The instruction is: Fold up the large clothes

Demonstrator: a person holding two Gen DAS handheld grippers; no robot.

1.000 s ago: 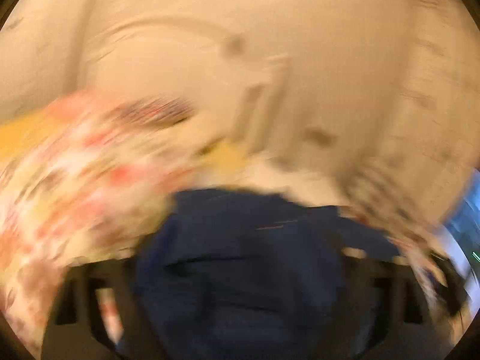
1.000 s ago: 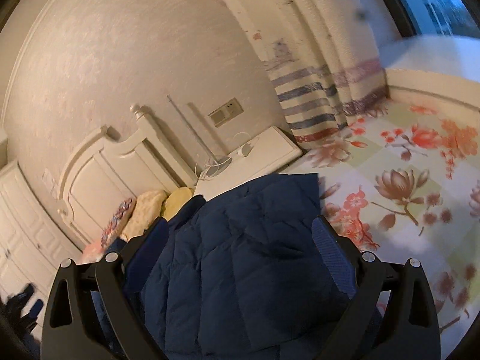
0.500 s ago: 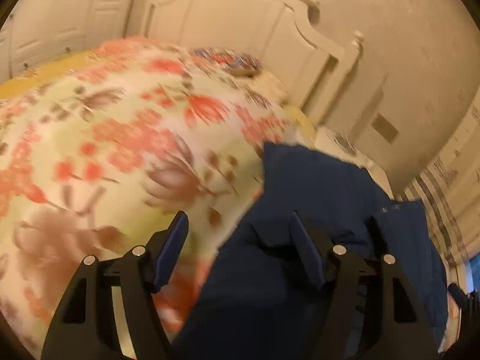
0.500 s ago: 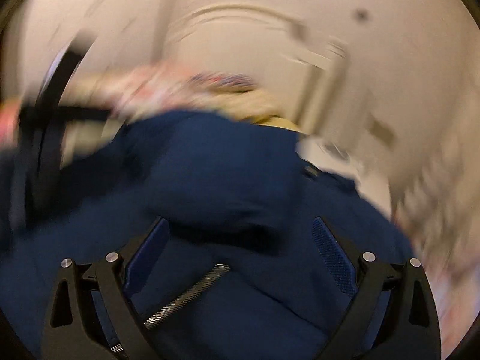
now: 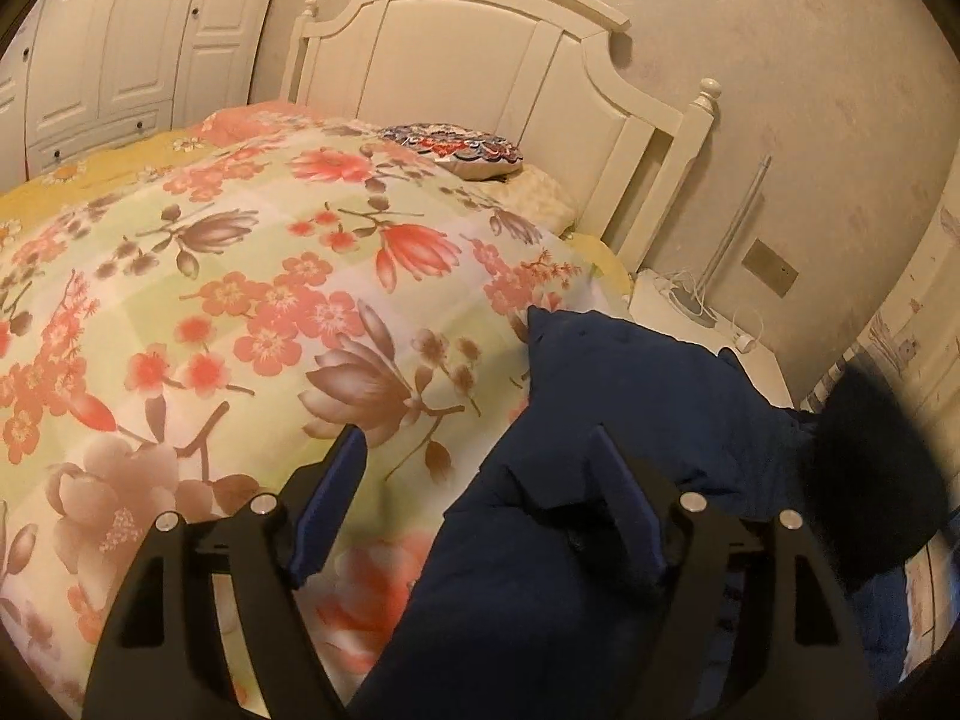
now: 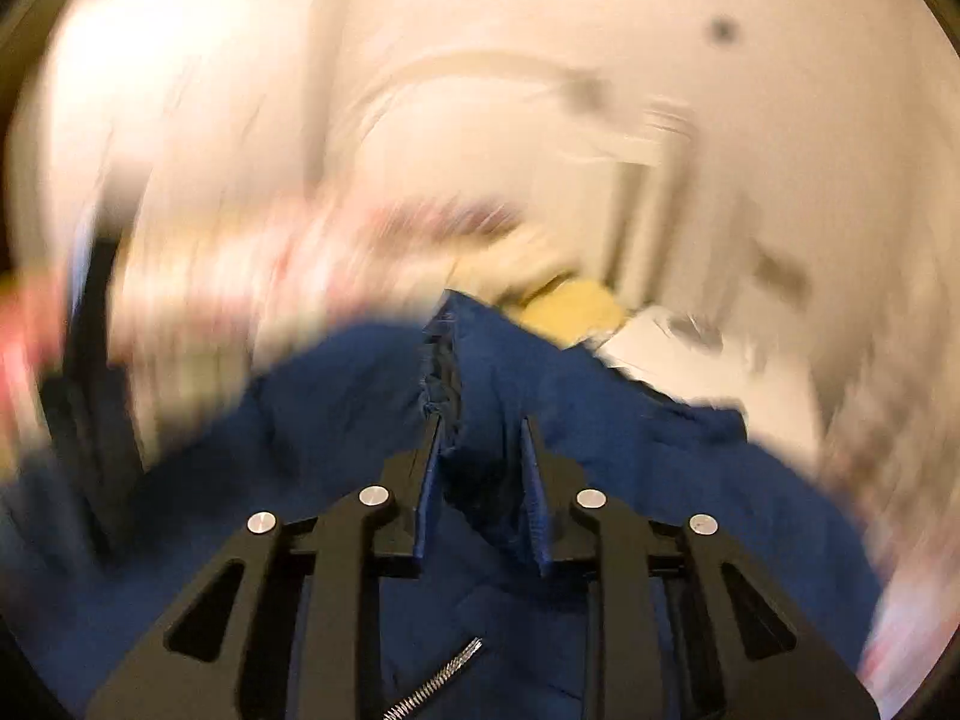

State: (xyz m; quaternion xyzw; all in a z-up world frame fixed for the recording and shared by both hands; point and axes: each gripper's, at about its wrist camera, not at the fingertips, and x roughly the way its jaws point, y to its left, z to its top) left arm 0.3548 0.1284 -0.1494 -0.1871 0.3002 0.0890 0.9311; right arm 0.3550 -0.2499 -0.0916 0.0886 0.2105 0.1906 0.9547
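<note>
A navy blue padded jacket (image 5: pixel 612 480) lies crumpled on the right side of a bed with a floral cover (image 5: pixel 240 312). My left gripper (image 5: pixel 474 504) is open above the jacket's left edge, its right finger over the fabric, holding nothing. In the blurred right wrist view, my right gripper (image 6: pixel 480 450) is nearly closed and pinches a raised fold of the jacket (image 6: pixel 480 372) between its blue pads.
A white headboard (image 5: pixel 480 60) and a patterned cushion (image 5: pixel 456 150) stand at the bed's far end. A white nightstand (image 5: pixel 690 312) with cables sits to the right. White wardrobe doors (image 5: pixel 120 48) are at the far left.
My right gripper has closed from wide open onto a jacket fold while moving fast. My left gripper stays open and has settled over the jacket's left edge.
</note>
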